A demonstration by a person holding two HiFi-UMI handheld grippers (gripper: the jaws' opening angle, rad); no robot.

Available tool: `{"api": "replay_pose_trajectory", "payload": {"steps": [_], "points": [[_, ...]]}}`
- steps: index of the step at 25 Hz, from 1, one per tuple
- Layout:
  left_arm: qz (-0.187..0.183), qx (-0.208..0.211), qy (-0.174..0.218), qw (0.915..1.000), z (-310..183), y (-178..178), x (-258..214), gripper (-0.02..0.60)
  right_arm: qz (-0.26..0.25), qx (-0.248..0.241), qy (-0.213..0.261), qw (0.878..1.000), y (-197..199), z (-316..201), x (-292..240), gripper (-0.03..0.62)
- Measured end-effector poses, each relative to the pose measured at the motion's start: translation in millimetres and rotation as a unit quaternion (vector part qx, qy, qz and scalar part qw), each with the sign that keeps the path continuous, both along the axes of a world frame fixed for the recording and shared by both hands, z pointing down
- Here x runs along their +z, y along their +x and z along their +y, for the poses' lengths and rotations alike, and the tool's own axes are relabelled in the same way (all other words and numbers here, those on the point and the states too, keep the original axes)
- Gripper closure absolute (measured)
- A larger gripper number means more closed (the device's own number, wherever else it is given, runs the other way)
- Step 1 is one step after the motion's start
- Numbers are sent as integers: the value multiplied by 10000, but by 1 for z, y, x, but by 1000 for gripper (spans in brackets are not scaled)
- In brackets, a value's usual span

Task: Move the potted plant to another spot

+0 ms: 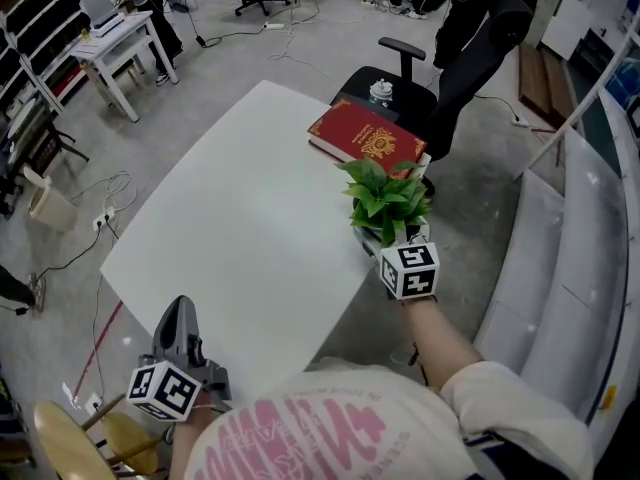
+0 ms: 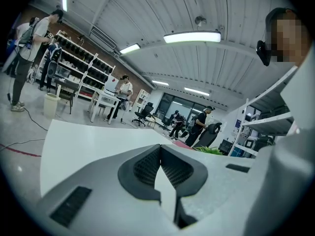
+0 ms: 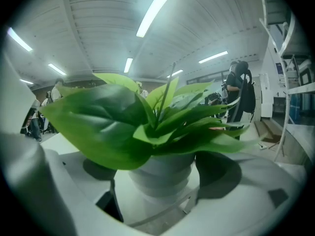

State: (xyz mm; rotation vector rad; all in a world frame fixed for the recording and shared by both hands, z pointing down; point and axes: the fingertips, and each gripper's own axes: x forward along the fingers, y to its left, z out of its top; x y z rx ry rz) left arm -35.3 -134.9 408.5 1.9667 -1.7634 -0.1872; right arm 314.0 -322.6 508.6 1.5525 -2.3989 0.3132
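Progress on the move looks to be at its very start, since the small leafy green plant in a ribbed white pot (image 1: 385, 203) stands on the bare white tabletop (image 1: 240, 208), close to its right-hand edge and just beside the near corner of a red hardback book with a gold emblem (image 1: 365, 136). The right gripper (image 1: 395, 248) has its jaws spread wide with the pot between them. In the right gripper view a strip of table shows between the pot and the left jaw, so I judge the claw is around the pot but not yet squeezing it. Broad leaves hang over both jaws. The left gripper (image 1: 180, 333) is well apart from the plant, near the table's front edge, with its ribbed pads pressed together at the tips and nothing held. A black office chair (image 1: 400, 78) stands beyond the book, off the table. What is left, as far as I can judge, is nearly everything: closing on the pot, lifting it without tipping, carrying it across the open white surface, and setting it down upright.
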Motion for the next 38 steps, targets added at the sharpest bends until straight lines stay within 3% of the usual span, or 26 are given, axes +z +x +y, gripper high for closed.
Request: {"api": "replay_pose_trajectory", "payload": {"steps": [15,38], "points": [[76,-96,-33,9999,-2,1,4,578,-38,-31,-54,10000,1,1,6,106],[72,-141,-57,9999,-1,3,7,578,473,-263,155,9984,-5,1,4,105]]}}
